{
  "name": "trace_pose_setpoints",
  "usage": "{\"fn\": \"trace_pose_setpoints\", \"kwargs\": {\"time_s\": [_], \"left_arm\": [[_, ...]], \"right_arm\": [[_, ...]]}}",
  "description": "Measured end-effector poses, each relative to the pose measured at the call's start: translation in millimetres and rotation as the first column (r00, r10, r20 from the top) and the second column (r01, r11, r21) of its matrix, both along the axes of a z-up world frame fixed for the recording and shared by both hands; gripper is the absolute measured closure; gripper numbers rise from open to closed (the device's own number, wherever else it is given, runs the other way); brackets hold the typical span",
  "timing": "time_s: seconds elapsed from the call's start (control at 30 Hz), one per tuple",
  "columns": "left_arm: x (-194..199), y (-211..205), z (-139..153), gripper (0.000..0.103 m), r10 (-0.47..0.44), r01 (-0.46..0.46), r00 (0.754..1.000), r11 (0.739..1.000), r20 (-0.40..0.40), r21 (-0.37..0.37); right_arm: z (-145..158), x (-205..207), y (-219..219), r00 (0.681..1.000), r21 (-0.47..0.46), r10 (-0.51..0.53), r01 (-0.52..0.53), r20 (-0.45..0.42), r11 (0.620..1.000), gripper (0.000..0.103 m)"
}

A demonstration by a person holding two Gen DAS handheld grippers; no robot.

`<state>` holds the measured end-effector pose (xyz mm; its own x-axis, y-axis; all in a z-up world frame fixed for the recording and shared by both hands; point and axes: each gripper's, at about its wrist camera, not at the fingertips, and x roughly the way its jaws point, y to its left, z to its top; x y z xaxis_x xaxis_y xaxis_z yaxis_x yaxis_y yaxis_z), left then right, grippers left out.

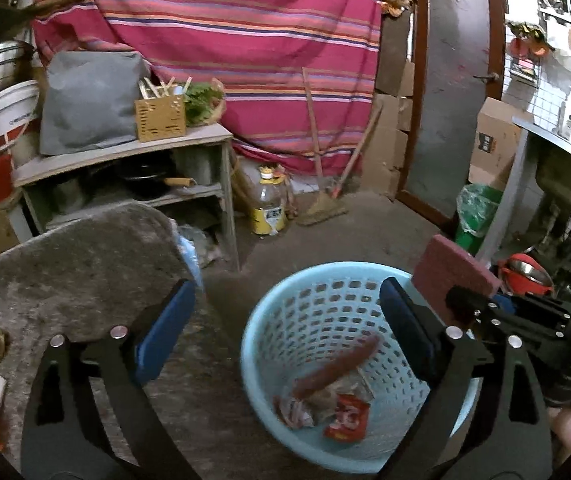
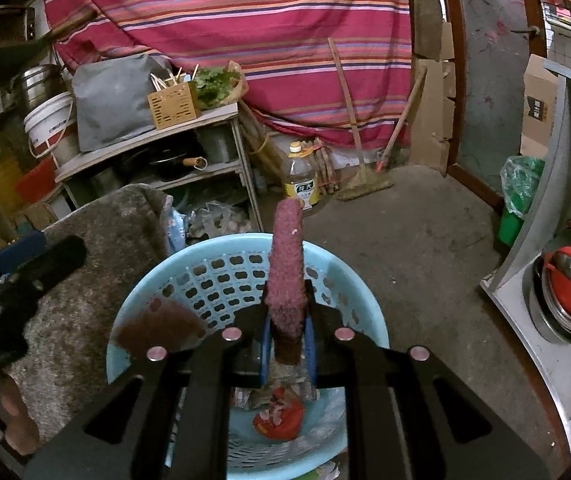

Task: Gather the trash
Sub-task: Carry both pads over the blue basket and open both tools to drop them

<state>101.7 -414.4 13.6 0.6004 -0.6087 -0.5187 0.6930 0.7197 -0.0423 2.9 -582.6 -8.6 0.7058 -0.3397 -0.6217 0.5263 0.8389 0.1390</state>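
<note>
Right gripper (image 2: 287,344) clamped on maroon scouring pad (image 2: 285,264); left gripper (image 1: 285,344) wide, empty.

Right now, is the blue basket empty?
No, the blue basket already has trash lying at the bottom, including a red wrapper and crumpled paper.

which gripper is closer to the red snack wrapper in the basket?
Left. The left gripper hangs open just above the blue basket holding the red wrapper. The right gripper, shut on a maroon scouring pad, looks farther back.
</note>
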Motion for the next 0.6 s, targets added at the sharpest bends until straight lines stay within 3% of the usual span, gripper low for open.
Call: {"fn": "trace_pose_setpoints", "kwargs": {"time_s": [0.33,0.4,0.43,0.47,0.6], "left_arm": [[21,79,-4,0.006,0.145,-0.145,0.989,0.989,0.006,0.006],[26,99,-2,0.006,0.175,-0.175,0.985,0.985,0.003,0.005],[27,108,-1,0.006,0.186,-0.186,0.982,0.982,0.006,0.006],[27,116,1,0.006,0.199,-0.199,0.980,0.980,0.014,0.010],[26,156,8,0.006,0.241,-0.242,0.969,0.970,0.048,0.015]], "right_arm": [[-8,25,26,0.998,0.008,0.059,-0.059,-0.021,0.998,0.087],[-10,30,30,0.998,-0.001,0.047,-0.047,-0.034,0.999,0.069],[-10,31,32,0.999,-0.020,0.024,-0.025,-0.031,0.999,0.037],[-9,33,32,1.000,-0.033,0.011,-0.012,-0.028,0.999,0.021],[-10,38,37,1.000,-0.008,-0.001,0.001,-0.029,1.000,0.021]]}}
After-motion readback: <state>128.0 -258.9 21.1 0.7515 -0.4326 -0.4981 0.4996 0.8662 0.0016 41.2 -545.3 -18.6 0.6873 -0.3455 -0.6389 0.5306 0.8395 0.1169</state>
